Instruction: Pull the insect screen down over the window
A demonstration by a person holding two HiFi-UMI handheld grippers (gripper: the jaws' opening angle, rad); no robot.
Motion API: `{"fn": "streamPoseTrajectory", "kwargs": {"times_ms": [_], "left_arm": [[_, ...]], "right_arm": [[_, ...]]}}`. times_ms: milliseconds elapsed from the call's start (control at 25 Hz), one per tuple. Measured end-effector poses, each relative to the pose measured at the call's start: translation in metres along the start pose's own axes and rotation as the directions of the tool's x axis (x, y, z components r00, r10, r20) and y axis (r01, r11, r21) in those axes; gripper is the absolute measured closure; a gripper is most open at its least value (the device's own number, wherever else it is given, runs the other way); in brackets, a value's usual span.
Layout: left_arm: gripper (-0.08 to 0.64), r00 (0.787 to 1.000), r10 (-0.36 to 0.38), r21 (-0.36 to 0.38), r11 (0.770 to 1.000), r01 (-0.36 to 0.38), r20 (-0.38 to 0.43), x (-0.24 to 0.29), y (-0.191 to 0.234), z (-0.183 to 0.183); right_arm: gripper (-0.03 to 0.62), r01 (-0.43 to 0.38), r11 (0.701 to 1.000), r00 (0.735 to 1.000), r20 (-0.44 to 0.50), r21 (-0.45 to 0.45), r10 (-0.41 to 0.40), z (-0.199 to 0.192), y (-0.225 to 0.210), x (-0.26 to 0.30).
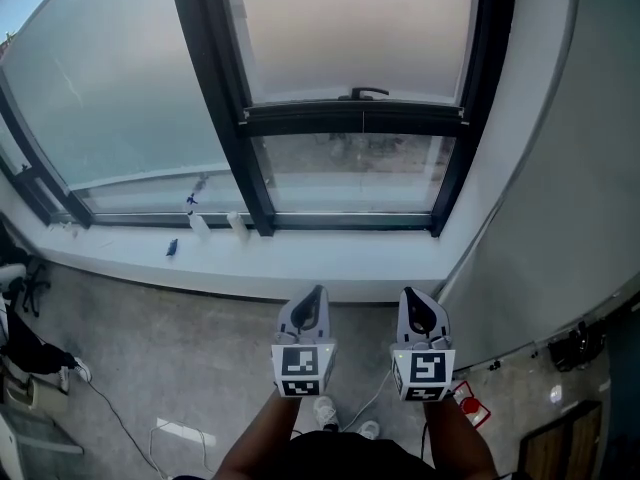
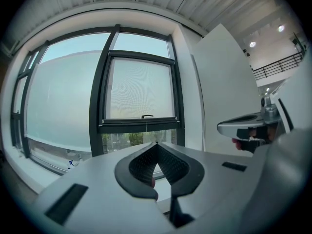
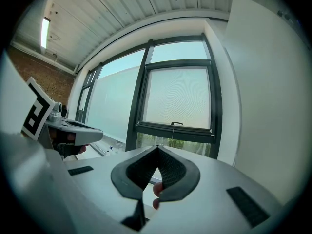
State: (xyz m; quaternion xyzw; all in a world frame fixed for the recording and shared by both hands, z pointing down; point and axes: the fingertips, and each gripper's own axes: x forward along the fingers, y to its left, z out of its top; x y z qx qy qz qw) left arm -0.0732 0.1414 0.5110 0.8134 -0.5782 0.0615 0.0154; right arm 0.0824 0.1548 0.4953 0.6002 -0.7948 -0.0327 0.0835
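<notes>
Left gripper (image 1: pixel 316 296) and right gripper (image 1: pixel 412 298), both pressed together empty, face the insect screen (image 1: pixel 350 28), well apart from it

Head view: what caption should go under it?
Left gripper and right gripper, both shut, face the window with its insect screen partly down.

left gripper (image 2: pixel 156 145) jaws together, empty | insect screen (image 2: pixel 141 89) partway down window (image 2: pixel 99 106)

A white window sill (image 1: pixel 330 268) carries a small blue object (image 1: pixel 172 248) and two pale items (image 1: pixel 199 225) by the dark frame. On the grey concrete floor (image 1: pixel 170 348) below lie a white cable (image 1: pixel 112 411) and a red-and-white object (image 1: pixel 468 404).
</notes>
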Motion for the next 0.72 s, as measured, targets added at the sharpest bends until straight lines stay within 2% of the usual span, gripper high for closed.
{"fn": "streamPoseTrajectory", "kwargs": {"times_ms": [720], "left_arm": [[0.557,1.000,-0.008,0.026,1.000,0.008,-0.018,-0.009,-0.013,-0.005]], "right_arm": [[0.589,-0.018,1.000,1.000,0.003,-0.009,0.018,0.000,0.000,-0.007]]}}
